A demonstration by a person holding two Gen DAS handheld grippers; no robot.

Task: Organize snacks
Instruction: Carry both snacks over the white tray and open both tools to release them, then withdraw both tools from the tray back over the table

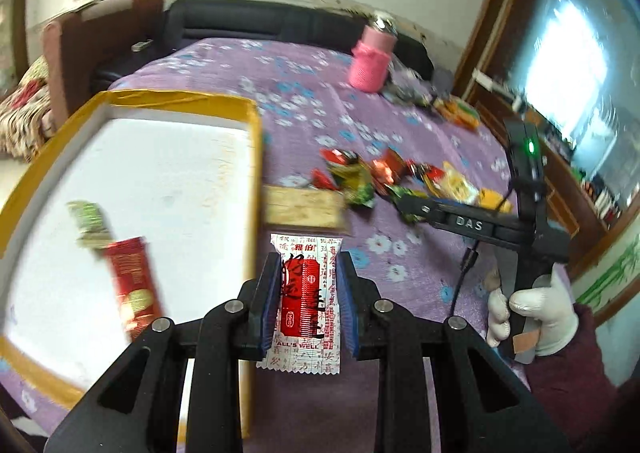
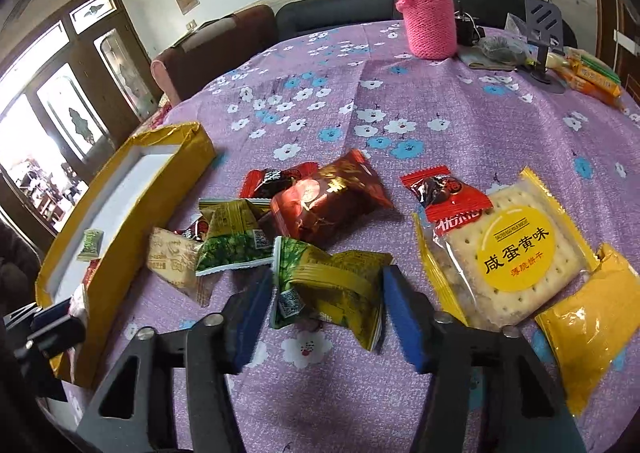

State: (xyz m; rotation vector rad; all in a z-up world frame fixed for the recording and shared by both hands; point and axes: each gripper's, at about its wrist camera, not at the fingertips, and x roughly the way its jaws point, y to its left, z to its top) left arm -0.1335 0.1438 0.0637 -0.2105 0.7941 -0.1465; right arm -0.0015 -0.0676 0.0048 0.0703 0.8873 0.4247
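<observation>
The red-and-white snack (image 1: 306,293), gripped lengthwise by the left gripper (image 1: 306,301), hangs just right of the box (image 1: 252,157); the right gripper (image 2: 328,313) straddles a green packet (image 2: 332,289), fingers open.

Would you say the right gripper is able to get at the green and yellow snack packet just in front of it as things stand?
Probably yes. The right gripper is open, its blue pads either side of the green and yellow packet, with nothing over it. The neighbouring cracker packet lies clear to the right.
</observation>
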